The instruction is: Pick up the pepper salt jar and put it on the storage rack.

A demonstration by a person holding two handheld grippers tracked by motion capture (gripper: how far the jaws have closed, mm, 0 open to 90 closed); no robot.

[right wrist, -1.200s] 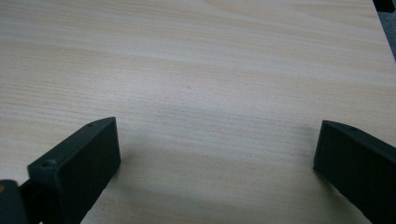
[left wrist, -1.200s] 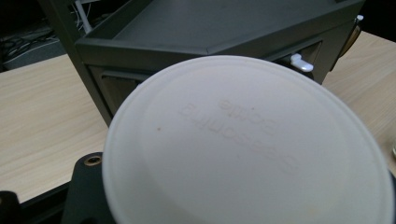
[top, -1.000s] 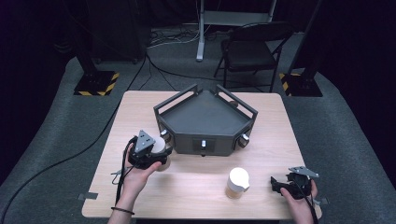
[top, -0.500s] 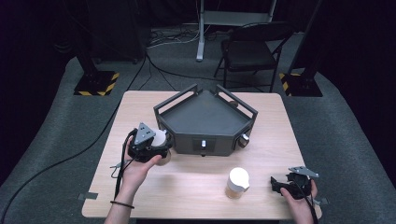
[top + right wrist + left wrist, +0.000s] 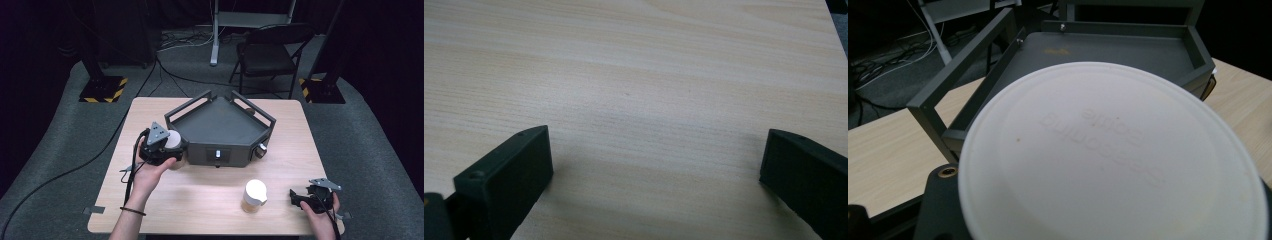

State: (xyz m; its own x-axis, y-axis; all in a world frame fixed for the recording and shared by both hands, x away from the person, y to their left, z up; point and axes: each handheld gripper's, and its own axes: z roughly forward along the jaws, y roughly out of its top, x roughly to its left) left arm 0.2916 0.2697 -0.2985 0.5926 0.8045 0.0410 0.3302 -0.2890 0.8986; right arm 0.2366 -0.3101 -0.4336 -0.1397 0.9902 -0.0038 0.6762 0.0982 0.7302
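left gripper [image 5: 167, 145] holds white-lidded jar [image 5: 173, 139] beside grey tray [image 5: 220, 120].

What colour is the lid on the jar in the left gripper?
White. The lid shows best in the left gripper view, with faint raised lettering on it.

A dark grey tray [image 5: 220, 125] is sitting on the pale wood-grain table [image 5: 200, 200], with a white-lidded amber jar [image 5: 254, 196] showing nearer than the tray.
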